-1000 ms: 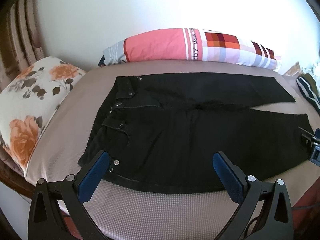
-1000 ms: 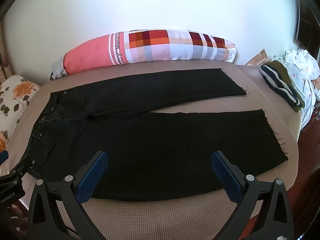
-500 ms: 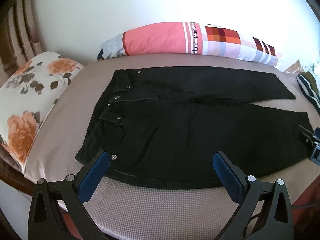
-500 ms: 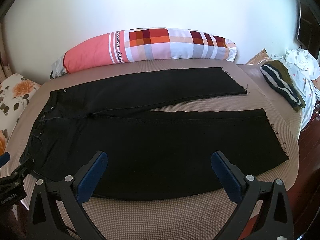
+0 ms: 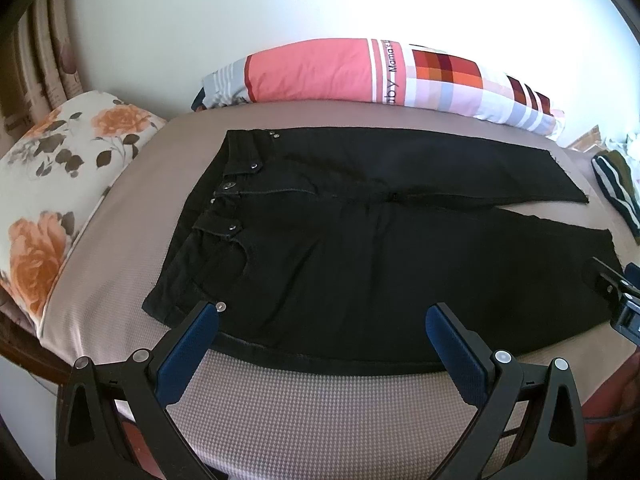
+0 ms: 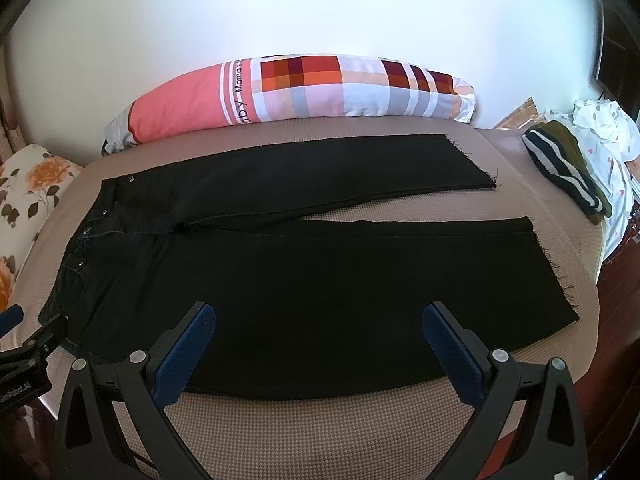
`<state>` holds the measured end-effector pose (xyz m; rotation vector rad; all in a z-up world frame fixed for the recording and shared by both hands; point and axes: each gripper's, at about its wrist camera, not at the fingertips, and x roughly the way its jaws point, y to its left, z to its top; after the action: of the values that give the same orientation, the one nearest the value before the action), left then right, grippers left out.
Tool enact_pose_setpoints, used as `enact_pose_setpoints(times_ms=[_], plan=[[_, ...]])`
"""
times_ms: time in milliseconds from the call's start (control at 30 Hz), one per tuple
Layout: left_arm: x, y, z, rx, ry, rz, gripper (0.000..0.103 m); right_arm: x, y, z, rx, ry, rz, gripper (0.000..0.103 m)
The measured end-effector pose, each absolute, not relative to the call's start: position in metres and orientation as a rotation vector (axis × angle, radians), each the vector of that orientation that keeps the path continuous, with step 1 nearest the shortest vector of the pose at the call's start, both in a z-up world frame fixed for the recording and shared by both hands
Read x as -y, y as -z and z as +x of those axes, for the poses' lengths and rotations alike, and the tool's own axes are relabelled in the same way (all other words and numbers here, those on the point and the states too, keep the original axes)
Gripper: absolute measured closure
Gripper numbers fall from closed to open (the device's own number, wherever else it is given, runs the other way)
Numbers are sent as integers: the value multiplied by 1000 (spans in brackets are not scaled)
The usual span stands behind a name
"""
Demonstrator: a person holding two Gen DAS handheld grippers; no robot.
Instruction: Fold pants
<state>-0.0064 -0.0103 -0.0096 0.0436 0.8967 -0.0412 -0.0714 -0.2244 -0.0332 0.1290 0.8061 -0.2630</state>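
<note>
The left gripper (image 5: 322,320) has eased back a little over the last second, so the waistband sits further from its tips, while the right gripper (image 6: 318,320) has barely shifted; both hang with fingers spread wide, holding nothing, so the fold seems not yet begun. The black pants (image 6: 304,272) lie flat, 2 legs apart, on the beige bed (image 6: 320,420). A pink checked bolster (image 6: 304,88) lines the white wall (image 6: 320,8), a floral pillow (image 5: 56,184) sits left, and striped clothes (image 6: 568,168) right.
</note>
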Motion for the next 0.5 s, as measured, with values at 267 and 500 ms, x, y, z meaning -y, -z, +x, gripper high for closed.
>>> enact_pose_setpoints(times_ms=[267, 500], plan=[[10, 10, -6, -898, 40, 45, 0, 224, 33, -71, -807, 263, 129, 0], [10, 10, -7, -897, 41, 44, 0, 224, 33, -71, -808, 264, 130, 0]])
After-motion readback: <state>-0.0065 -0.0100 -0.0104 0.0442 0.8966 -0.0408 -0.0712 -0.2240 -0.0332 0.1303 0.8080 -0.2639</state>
